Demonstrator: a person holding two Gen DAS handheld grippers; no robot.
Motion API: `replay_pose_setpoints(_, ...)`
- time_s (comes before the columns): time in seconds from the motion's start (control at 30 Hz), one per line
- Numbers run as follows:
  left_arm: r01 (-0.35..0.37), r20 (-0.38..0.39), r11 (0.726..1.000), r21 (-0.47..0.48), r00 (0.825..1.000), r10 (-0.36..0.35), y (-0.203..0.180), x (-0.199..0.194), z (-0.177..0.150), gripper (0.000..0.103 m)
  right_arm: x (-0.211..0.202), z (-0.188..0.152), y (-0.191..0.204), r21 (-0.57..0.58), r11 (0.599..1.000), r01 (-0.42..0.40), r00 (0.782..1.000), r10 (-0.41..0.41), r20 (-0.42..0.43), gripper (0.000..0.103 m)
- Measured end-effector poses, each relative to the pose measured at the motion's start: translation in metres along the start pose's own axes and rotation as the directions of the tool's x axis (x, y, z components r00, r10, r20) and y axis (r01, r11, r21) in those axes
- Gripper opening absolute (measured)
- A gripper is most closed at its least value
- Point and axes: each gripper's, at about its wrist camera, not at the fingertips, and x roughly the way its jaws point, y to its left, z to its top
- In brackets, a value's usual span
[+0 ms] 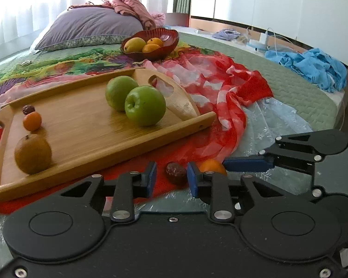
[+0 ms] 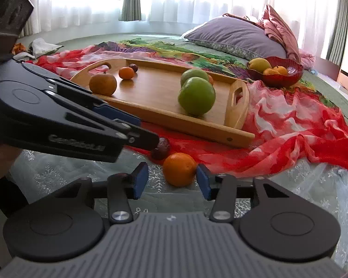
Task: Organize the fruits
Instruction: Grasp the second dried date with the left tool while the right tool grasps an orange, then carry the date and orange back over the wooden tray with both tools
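A dark red date [image 1: 175, 172] lies on the red cloth between the blue pads of my left gripper [image 1: 171, 179]. The right pad touches it and a gap shows on its left. A small orange [image 2: 179, 169] rests on the lace cloth between the pads of my right gripper [image 2: 171, 181], with a gap at the left pad. Both grippers are open. My left gripper [image 2: 149, 131] reaches in from the left to the date [image 2: 161, 151]. The wooden tray [image 1: 85, 125] holds two green apples [image 1: 145, 106], a brown pear [image 1: 33, 154], a small orange and a date.
A red glass bowl [image 1: 150, 44] with a mango and oranges stands beyond the tray. Behind it lie a purple pillow [image 1: 90, 26] and pink bedding. Blue clothing [image 1: 313, 66] and a charger with cables sit at the bed's right edge. Scarves cover the bed.
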Motion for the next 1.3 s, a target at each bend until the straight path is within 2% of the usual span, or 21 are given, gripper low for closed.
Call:
replay_pose_setpoints(0.33, 0.000, -0.065, 1.000, -0.023, 0.998, -0.001, -0.002, 0.028, -0.002, 0.025, 0.003, -0.005, -0.007, 0.021, 1.000, -0.004, 1.000, 0.005, -0.015, 0.052)
replay_pose_setpoints(0.77, -0.012, -0.049, 0.999, -0.041, 0.999, 0.010, 0.002, 0.026, 0.000, 0.022, 0.009, -0.003, -0.003, 0.008, 1.000, -0.008, 1.000, 0.008, -0.018, 0.051)
replay_pose_setpoints(1.1, -0.050, -0.012, 0.998, -0.038, 0.999, 0.050, 0.005, 0.016, 0.000, 0.022, 0.006, -0.001, -0.003, 0.022, 1.000, 0.010, 1.000, -0.010, -0.007, 0.040)
replay_pose_setpoints(1.3, -0.075, 0.002, 0.996, -0.053, 0.997, 0.075, 0.010, 0.008, -0.001, 0.022, 0.003, 0.000, 0.001, 0.026, 0.999, 0.018, 1.000, -0.018, 0.004, 0.038)
